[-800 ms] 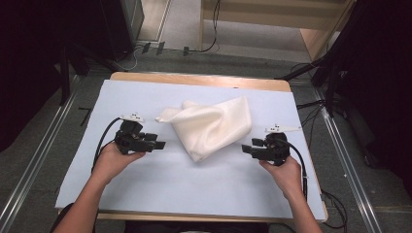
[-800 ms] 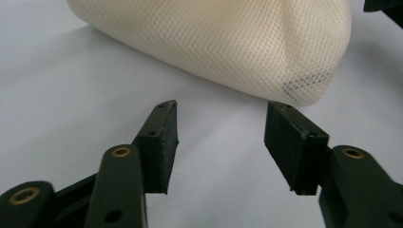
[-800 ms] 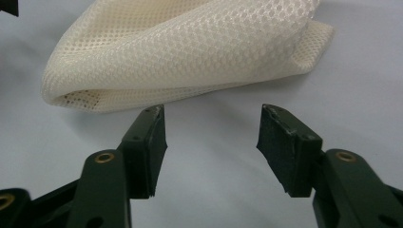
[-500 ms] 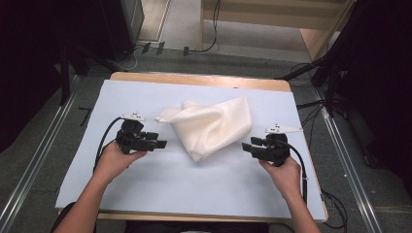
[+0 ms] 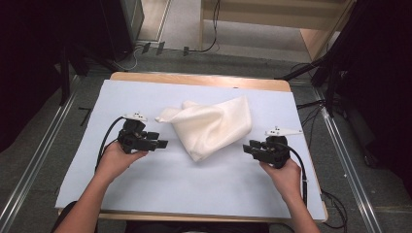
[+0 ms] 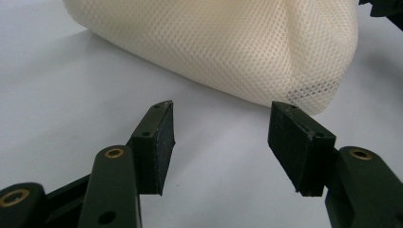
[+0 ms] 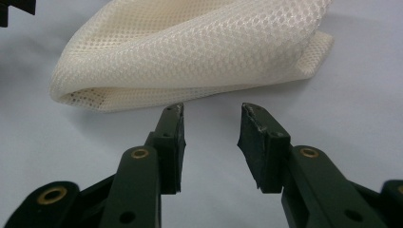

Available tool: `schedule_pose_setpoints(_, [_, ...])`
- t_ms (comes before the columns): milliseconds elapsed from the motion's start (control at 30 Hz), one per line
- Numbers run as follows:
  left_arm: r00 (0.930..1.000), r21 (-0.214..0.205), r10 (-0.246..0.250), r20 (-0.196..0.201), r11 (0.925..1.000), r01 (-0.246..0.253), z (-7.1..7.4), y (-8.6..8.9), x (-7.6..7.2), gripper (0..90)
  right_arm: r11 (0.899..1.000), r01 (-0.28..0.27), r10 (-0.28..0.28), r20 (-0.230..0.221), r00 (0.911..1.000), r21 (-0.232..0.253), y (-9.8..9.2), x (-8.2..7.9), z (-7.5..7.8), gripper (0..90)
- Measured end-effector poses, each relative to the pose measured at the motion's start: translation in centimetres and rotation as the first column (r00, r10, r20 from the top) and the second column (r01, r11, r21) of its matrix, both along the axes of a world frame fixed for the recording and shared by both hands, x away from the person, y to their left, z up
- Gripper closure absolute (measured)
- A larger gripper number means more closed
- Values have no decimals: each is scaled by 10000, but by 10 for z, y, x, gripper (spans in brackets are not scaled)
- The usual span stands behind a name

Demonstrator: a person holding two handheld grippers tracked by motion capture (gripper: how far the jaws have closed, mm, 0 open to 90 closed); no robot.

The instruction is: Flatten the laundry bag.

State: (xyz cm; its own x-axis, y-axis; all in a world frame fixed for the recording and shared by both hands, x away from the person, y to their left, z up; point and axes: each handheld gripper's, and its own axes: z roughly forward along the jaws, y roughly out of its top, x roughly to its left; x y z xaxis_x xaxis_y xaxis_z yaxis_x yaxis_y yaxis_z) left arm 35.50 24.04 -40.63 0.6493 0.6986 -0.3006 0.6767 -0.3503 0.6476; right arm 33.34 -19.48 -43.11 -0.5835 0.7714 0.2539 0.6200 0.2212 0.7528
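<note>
A crumpled cream-white mesh fabric bag (image 5: pixel 212 125) lies in the middle of the pale blue table mat (image 5: pixel 145 194), between the two hand-held grippers. The left gripper (image 5: pixel 160 143) rests on the mat just beside the bag's left edge, its jaws parted wide with nothing between them and the mesh (image 6: pixel 228 47) near their tips. The right gripper (image 5: pixel 248 148) sits near the bag's lower right edge, jaws moderately apart and empty, the mesh (image 7: pixel 190 52) lying just ahead of them.
</note>
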Motion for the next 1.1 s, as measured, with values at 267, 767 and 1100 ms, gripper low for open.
schedule_pose_setpoints(267, [10000,-29,21,-41,10000,-21,0,1,0,426,10000,-27,27,-16,10000,16,2,-1,3,670])
schedule_pose_setpoints(767, [9997,27,222,76,9997,-222,3,6,-5,424,9988,-442,433,-422,9982,-208,20,11,-4,845])
schedule_pose_setpoints(1100, [9994,1,343,107,9994,-343,4,10,-9,422,9935,-825,771,-690,9946,-787,44,25,-14,854])
